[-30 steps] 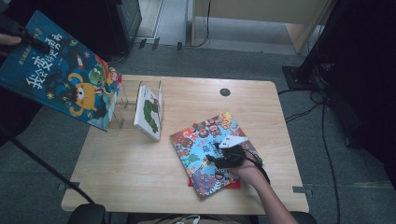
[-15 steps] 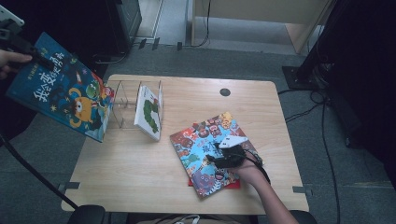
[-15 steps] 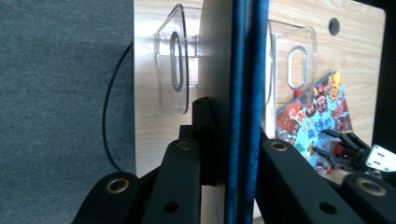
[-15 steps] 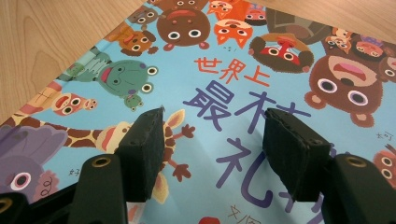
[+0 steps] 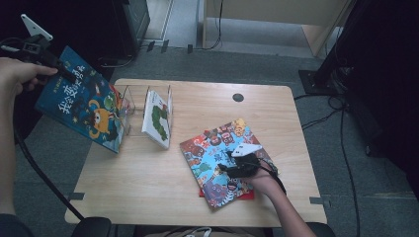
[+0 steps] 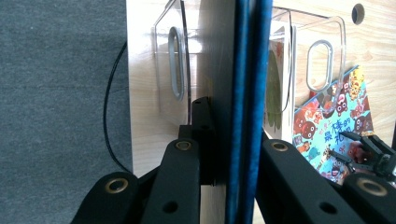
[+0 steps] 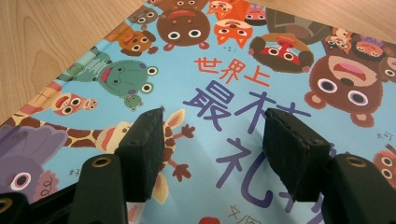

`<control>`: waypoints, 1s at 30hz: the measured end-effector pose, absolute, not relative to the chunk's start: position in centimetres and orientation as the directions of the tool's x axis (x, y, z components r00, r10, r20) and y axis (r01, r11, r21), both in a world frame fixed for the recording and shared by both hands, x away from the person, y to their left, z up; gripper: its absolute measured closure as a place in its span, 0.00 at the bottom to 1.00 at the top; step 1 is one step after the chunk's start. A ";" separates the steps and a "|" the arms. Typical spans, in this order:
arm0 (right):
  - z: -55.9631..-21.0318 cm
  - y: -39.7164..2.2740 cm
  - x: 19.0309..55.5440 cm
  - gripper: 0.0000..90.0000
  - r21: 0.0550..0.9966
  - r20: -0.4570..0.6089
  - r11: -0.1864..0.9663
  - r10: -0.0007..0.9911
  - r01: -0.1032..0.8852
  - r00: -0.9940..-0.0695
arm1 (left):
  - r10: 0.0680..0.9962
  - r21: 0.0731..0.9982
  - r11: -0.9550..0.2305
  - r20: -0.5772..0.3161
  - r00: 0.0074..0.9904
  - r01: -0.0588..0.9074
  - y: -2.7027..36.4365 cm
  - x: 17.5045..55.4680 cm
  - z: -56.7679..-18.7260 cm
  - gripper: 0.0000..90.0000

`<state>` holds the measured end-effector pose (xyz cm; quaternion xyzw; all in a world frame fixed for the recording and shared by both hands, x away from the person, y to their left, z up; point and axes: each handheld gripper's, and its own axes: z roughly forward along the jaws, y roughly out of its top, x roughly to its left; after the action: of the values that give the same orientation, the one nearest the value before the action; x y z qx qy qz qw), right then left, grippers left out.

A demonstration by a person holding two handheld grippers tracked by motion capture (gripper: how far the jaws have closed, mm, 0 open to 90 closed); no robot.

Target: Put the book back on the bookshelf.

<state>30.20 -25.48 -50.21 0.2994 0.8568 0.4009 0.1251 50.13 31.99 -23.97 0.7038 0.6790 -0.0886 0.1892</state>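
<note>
A blue picture book [image 5: 84,108] hangs tilted from my left gripper [image 5: 66,74], which is shut on its top edge above the table's left end. In the left gripper view the blue book [image 6: 247,93] is edge-on between the jaws of the left gripper [image 6: 240,144], just over the clear book rack [image 6: 175,60]. The rack [image 5: 129,111] holds a white book with a green caterpillar [image 5: 157,118]. My right gripper [image 5: 228,162] rests open on a colourful animal book [image 5: 210,148]. Its jaws [image 7: 215,140] stand apart over the animal book's cover [image 7: 233,70], gripping nothing.
A red book [image 5: 249,196] lies under the animal book, near the front edge. The wooden table [image 5: 148,192] has a round cable hole [image 5: 238,97] at the back. Grey carpet lies all round, with dark furniture at left and right.
My left hand has come down and to the right with the blue book, closer to the rack. The right gripper has not moved.
</note>
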 end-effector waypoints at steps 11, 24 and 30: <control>-50.2 -25.5 30.2 0.43 0.762 0.025 0.500 0.613 0.412 -0.790 | 0.927 0.147 -0.011 -0.370 0.065 0.989 31.7 50.6 -25.2 0.92; -50.2 -25.5 30.2 0.43 0.761 0.025 0.500 0.613 0.413 -0.790 | 0.933 0.206 -0.019 -0.349 0.092 0.978 32.2 50.6 -25.2 0.75; -50.2 -25.5 30.2 0.43 0.761 0.025 0.500 0.613 0.412 -0.790 | 0.919 0.228 0.003 -0.385 0.087 0.974 32.4 50.5 -24.6 0.62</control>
<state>30.20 -25.48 -50.21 0.2992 0.8570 0.4005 0.1252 50.51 32.40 -24.63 0.7032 0.6728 -0.0620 0.2214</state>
